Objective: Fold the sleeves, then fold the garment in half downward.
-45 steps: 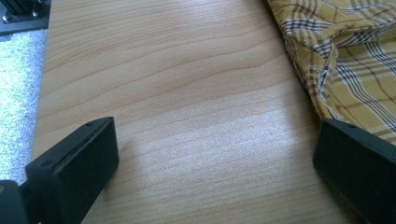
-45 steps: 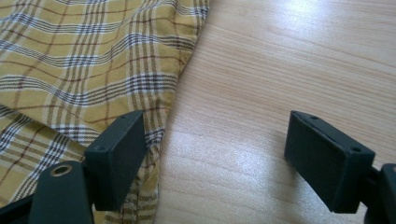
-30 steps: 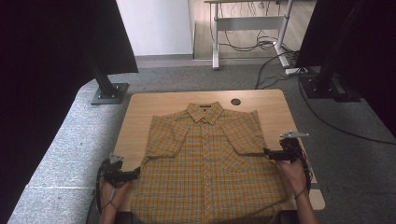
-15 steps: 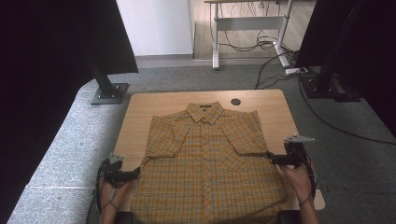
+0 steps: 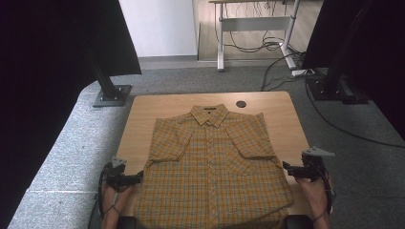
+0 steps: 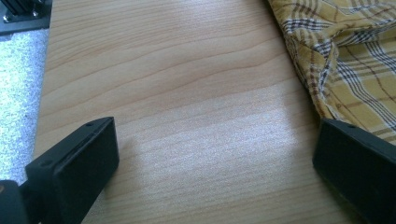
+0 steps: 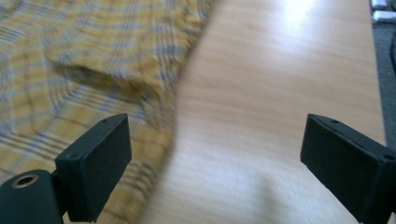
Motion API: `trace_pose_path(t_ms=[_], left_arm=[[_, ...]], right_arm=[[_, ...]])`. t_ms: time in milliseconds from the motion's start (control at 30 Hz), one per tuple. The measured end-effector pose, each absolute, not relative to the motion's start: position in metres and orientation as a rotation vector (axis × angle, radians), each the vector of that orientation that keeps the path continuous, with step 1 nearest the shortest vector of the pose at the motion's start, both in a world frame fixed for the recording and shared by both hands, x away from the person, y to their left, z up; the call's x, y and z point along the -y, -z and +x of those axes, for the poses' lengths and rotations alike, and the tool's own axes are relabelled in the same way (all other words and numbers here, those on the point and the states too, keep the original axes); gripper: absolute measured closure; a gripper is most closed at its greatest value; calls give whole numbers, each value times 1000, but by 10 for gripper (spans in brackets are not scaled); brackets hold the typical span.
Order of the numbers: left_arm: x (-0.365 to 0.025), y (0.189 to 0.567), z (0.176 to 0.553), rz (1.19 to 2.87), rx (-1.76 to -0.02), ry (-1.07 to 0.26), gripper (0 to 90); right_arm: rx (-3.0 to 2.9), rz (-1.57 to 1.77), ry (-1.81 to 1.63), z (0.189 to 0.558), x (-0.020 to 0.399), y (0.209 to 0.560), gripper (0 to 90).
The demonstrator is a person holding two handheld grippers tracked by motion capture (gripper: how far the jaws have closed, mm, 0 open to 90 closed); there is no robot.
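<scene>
Two hand-held grippers are working at the sides of a shirt, and I am holding one in each hand. My left hand-held gripper [image 5: 138, 178] is hovering low at the near left edge of the counter [image 5: 143, 124], with its jaws spread wide and nothing between them. In the left gripper view I am looking along those jaws at bare wood, and the shirt's [image 6: 345, 60] rumpled side edge is lying just beside the right-hand jaw, so the jaws are lined up to close over that edge. My right hand-held gripper [image 5: 288, 168] is mirroring this at the near right edge, jaws also wide apart and empty. In the right gripper view, which is somewhat blurred, one jaw is sitting over the plaid cloth [image 7: 70, 70] and the other over bare wood, so the fabric's border is running up between them.

Between the two tools, the yellow plaid shirt [image 5: 210, 171] is lying flat and face up in the middle of the counter, buttoned, collar pointing away from me, both short sleeves folded in over the chest. Its lower hem is hanging slightly over the near edge toward me. I judge I am approaching both sides at once so the cloth stays even when I pinch it for a fold.

Beyond the collar, a small dark round hole [image 5: 240, 103] is sitting in the wood. Grey carpet [image 5: 62, 157] is surrounding the counter.
</scene>
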State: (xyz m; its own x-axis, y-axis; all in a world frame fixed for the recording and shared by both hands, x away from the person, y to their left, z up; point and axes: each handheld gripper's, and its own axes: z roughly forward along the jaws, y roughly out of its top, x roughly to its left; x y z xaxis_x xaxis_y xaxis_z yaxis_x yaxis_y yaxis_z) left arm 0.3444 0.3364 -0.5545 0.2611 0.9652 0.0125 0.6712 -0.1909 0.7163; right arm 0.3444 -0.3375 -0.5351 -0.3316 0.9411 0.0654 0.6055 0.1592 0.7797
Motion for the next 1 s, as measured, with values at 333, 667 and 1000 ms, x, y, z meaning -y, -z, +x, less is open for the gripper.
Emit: trace_pose_path(t_ms=[333, 667, 1000], left_arm=[[-336, 555, 344, 1941, -1477, -638, 4], [-336, 555, 344, 1942, -1476, -637, 4], [-338, 554, 344, 1948, -1463, -633, 9]], right_arm=[[-2013, 1511, -936, 335, 346, 562, 83], [-2020, 1498, -902, 334, 345, 563, 86], [-2021, 1498, -901, 334, 345, 563, 81]])
